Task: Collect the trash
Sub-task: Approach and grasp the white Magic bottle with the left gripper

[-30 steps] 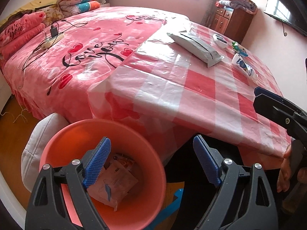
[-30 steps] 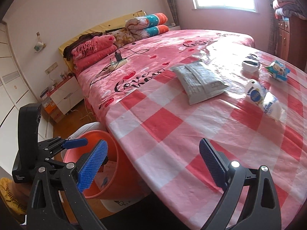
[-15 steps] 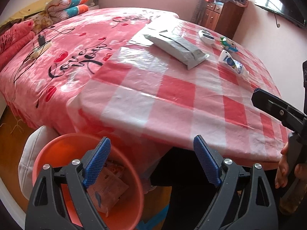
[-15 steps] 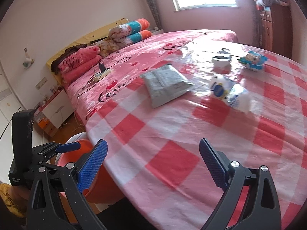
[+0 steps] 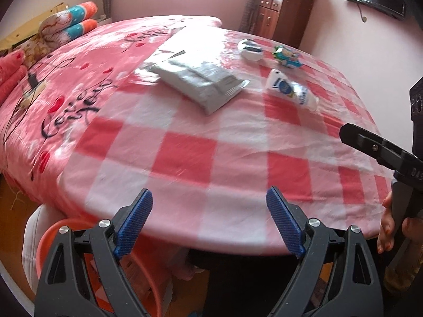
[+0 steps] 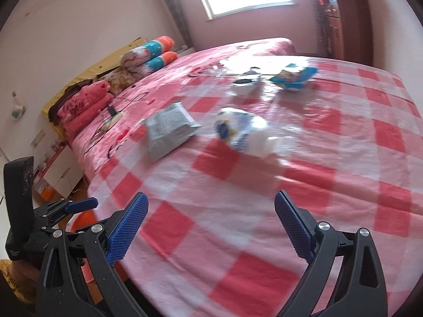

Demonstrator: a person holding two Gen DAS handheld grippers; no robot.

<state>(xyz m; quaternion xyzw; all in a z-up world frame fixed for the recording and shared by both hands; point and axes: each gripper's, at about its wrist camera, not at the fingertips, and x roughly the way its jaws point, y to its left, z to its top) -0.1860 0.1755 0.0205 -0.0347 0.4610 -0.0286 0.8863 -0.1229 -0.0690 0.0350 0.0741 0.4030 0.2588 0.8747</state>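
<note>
Trash lies on the pink checked tablecloth (image 5: 185, 158): a grey plastic mailer bag (image 5: 201, 82) (image 6: 169, 129), a crumpled white and blue wrapper (image 5: 290, 89) (image 6: 240, 129), a small white cup-like piece (image 5: 249, 50) (image 6: 244, 84) and a blue-green snack packet (image 5: 286, 56) (image 6: 293, 75). My left gripper (image 5: 208, 219) hangs open over the table's near edge with nothing between its fingers. My right gripper (image 6: 210, 224) is open too, empty, above the cloth and short of the white wrapper. The orange bin (image 5: 53, 240) (image 6: 82, 219) shows below the table edge at lower left.
A bed with a pink heart blanket (image 5: 79, 84) adjoins the table on the left, with rolled bedding (image 5: 71, 26) and a cabled power strip (image 5: 31, 89) on it. A wooden cabinet (image 5: 283, 15) stands at the back right. A white cushion (image 5: 31, 240) sits beside the bin.
Both grippers have swung from the orange bin toward the table. The bin has slid to the lower left of both views and the trash on the cloth looks nearer. Both stay open.
</note>
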